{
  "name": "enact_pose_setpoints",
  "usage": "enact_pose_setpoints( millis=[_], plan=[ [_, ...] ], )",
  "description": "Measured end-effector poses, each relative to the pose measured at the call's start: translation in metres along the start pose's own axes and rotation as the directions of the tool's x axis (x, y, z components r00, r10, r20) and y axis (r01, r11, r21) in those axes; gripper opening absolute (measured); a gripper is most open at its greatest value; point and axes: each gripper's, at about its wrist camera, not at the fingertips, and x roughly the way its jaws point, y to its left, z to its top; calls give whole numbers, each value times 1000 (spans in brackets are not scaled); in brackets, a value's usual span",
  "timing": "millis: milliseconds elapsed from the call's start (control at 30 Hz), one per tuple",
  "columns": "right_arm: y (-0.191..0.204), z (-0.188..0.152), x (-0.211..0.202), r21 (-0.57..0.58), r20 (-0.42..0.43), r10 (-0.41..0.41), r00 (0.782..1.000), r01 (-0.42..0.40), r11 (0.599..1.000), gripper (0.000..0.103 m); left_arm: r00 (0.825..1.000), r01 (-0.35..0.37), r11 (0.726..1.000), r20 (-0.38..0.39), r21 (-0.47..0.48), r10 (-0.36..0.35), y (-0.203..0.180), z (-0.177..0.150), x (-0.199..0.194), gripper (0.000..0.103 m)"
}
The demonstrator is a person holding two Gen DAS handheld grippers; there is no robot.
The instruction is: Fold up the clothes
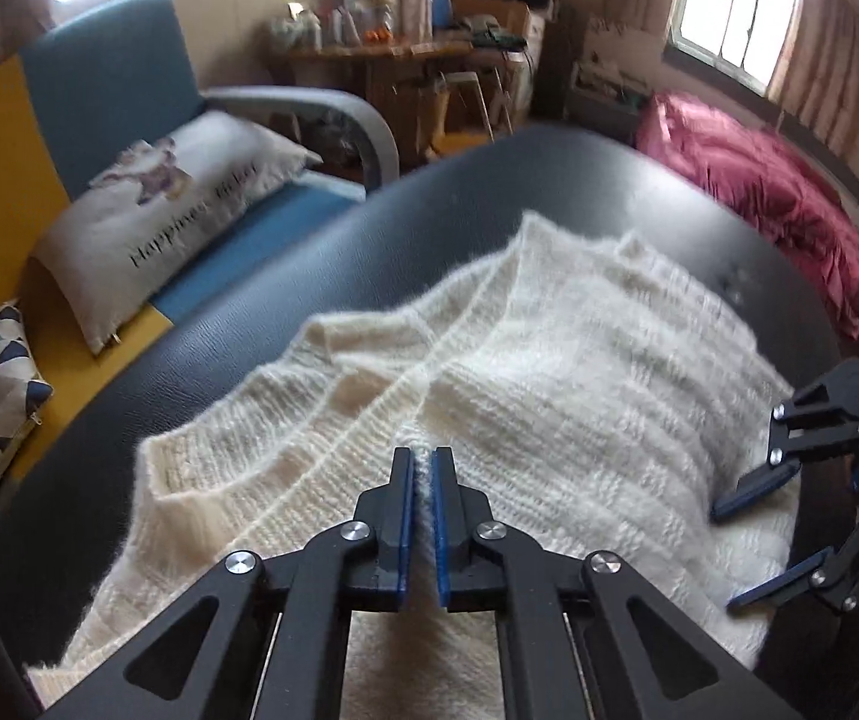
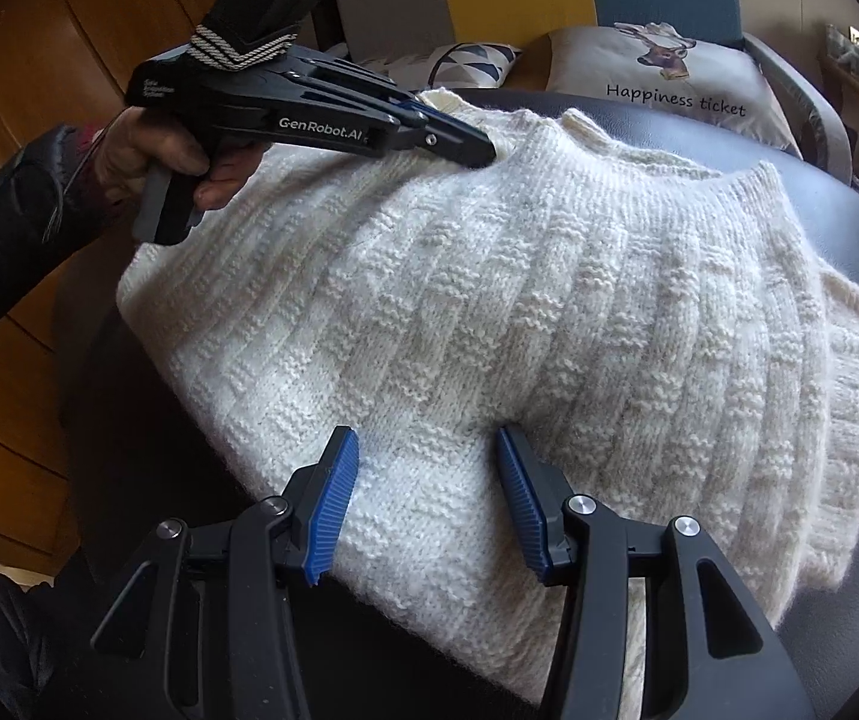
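Observation:
A cream knitted sweater (image 1: 549, 348) lies folded over itself on a round black leather table (image 1: 285, 276). My left gripper (image 1: 423, 462) is shut on a fold of the sweater, with knit pinched between its blue pads. From the right wrist view the same sweater (image 2: 519, 312) fills the middle, and the left gripper (image 2: 483, 150) bites its far edge near the ribbed collar, held by a hand (image 2: 159, 150). My right gripper (image 2: 429, 450) stands open, its fingers straddling the sweater's near edge. It also shows open at the right as the right gripper (image 1: 723, 558).
Past the table stands a blue and yellow sofa (image 1: 111, 72) with a white printed cushion (image 1: 183, 210) and a patterned cushion (image 1: 3, 366). A maroon quilt (image 1: 759, 180) lies on the right. A cluttered wooden desk (image 1: 405, 54) stands at the back. Wooden flooring (image 2: 21, 276) lies left of the table.

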Motion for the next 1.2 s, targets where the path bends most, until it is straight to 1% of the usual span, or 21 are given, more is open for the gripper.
enact_pose_setpoints(
  millis=[67,100,167,200,233,267,300,367,433,467,500,567,633,700,833,900,967,1033,1067,1133,1200],
  plan=[
    [2,1,-4,-8,0,-23,1000,23,1000,41,999,-3,1000,49,-28,4,4,3,-10,4],
    [2,1,-7,-2,6,-25,1000,25,1000,41,997,-4,999,72,-42,7,6,5,-15,4],
    [1,0,-9,5,8,-21,1000,21,1000,41,997,-44,998,60,-51,47,8,11,-9,4],
    [0,0,-6,5,3,-24,1000,24,1000,41,998,-52,997,36,-57,54,8,11,-1,4],
    [0,-1,-3,5,1,-26,1000,26,1000,41,997,-79,996,-4,-47,79,7,10,11,4],
    [-1,-2,0,6,-1,-29,1000,29,1000,41,996,-88,995,-36,-37,87,6,8,22,4],
    [-2,-3,1,13,1,-27,1000,27,1000,41,994,-99,994,-44,-34,98,4,6,28,5],
    [-4,-3,2,28,9,-18,1000,18,999,41,995,-96,994,-44,-61,93,5,7,30,5],
    [-5,-2,1,35,7,-12,1000,12,999,41,997,-70,989,-42,-127,65,14,8,25,6],
    [-5,-1,0,37,1,-7,1000,7,999,41,997,-67,988,-39,-137,62,16,8,21,8],
    [-6,1,-2,40,-7,0,1000,1,999,41,997,-79,987,-27,-141,76,16,7,14,12],
    [-7,4,-11,49,-8,14,1000,-14,999,41,996,-92,984,-12,-151,91,17,2,5,13],
    [-9,8,-22,49,17,11,1000,-12,999,41,996,-93,982,-3,-165,94,19,-4,-1,13],
    [-11,19,-31,51,61,9,998,-12,999,41,995,-95,979,5,-178,97,22,-10,-6,13],
    [-16,52,-28,44,105,-22,994,18,999,41,994,-97,974,22,-205,104,26,-22,-18,13],
    [-21,70,-13,34,81,-44,996,41,999,41,994,-98,971,30,-218,107,28,-29,-24,13],
    [-29,83,1,45,49,-41,998,39,998,41,993,-99,968,39,-232,111,31,-35,-29,13],
    [-41,91,13,67,14,-87,996,86,994,41,995,-90,962,22,-256,99,35,-42,-25,13],
    [-51,93,18,94,-5,-117,993,117,989,40,996,-77,960,27,-268,87,37,-46,-24,13],
    [-66,90,19,138,-5,-140,990,140,981,36,997,-48,954,39,-296,62,42,-51,-22,13],
    [-76,85,17,185,16,-147,989,142,973,27,998,-30,948,48,-318,48,44,-53,-21,13]
  ],
)
